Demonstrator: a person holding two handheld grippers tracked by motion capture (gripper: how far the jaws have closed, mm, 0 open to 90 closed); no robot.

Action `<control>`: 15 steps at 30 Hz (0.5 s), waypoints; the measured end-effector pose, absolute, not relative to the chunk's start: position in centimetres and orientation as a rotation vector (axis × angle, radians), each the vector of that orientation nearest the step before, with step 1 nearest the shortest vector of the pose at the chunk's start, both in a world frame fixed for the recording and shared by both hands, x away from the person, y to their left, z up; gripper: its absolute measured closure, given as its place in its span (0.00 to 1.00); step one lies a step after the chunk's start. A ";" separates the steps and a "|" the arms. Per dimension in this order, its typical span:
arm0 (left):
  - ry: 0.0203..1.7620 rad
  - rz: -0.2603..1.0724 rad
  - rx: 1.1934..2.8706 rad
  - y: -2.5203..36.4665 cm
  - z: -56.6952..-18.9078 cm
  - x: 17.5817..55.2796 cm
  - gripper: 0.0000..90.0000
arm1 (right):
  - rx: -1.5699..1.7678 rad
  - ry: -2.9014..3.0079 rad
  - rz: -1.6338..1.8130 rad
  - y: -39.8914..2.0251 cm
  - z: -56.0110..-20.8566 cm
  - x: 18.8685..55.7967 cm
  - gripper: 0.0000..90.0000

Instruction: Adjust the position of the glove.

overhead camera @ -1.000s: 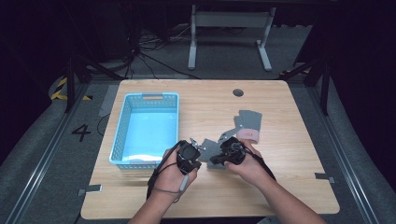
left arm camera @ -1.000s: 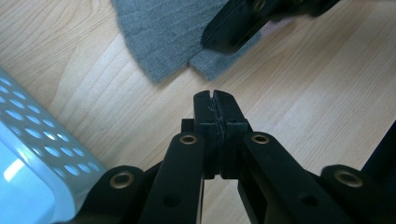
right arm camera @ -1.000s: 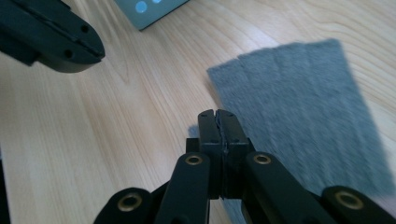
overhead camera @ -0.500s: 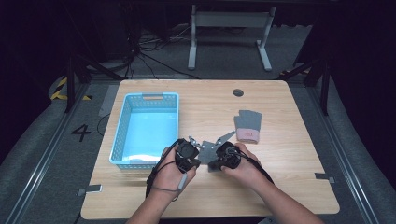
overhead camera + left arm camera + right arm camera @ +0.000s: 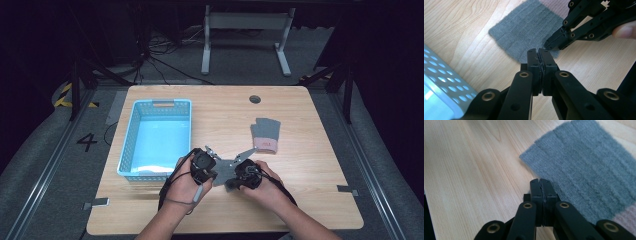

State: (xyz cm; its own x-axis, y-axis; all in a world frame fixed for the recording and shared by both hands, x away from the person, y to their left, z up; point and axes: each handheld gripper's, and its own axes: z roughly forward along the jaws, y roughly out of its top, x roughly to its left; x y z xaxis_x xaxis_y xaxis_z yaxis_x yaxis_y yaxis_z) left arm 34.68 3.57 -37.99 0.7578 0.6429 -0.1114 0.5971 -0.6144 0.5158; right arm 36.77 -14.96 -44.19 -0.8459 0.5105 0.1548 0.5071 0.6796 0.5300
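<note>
The right gripper [image 5: 541,182] is drawing back from the grey knitted glove with a pink cuff [image 5: 265,134], which is lying flat on the light wooden table [image 5: 310,200]. It and the left gripper [image 5: 539,53] are keeping their jaws fully closed on nothing, so a fresh grasp is probably coming. A blue plastic basket [image 5: 129,150] is standing at the left, and the room around is dark.

Glove [image 5: 265,135]: grey ribbed knit w/ pink cuff. Basket [image 5: 131,135]: light blue, perforated walls, orange patch on far rim. Worktop [image 5: 310,195]: pale wood grain. Both grippers, left gripper [image 5: 540,53] & right gripper [image 5: 540,182]: black w/ brass rivets.
</note>
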 end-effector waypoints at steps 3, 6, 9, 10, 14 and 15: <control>0.930 0.103 2.426 3.6 -38.0 34.8 0.97 | 0.872 2.859 0.945 -15.4 -43.5 36.8 1.00; 0.937 0.098 2.425 3.8 -38.0 35.0 0.95 | 0.875 2.833 0.981 -16.3 -42.4 36.8 1.00; 0.941 0.095 2.420 3.9 -37.8 35.0 0.94 | 0.912 2.797 1.002 -17.4 -41.3 37.0 1.00; 0.940 0.095 2.419 4.0 -37.7 35.1 0.94 | 0.922 2.782 1.009 -17.9 -41.1 37.1 0.97; 0.938 0.093 2.412 4.1 -37.5 35.1 0.92 | 1.027 2.715 1.055 -19.7 -40.4 37.6 0.85; 0.937 0.092 2.409 4.2 -37.4 35.1 0.91 | 1.042 2.705 1.057 -20.0 -40.3 37.6 0.85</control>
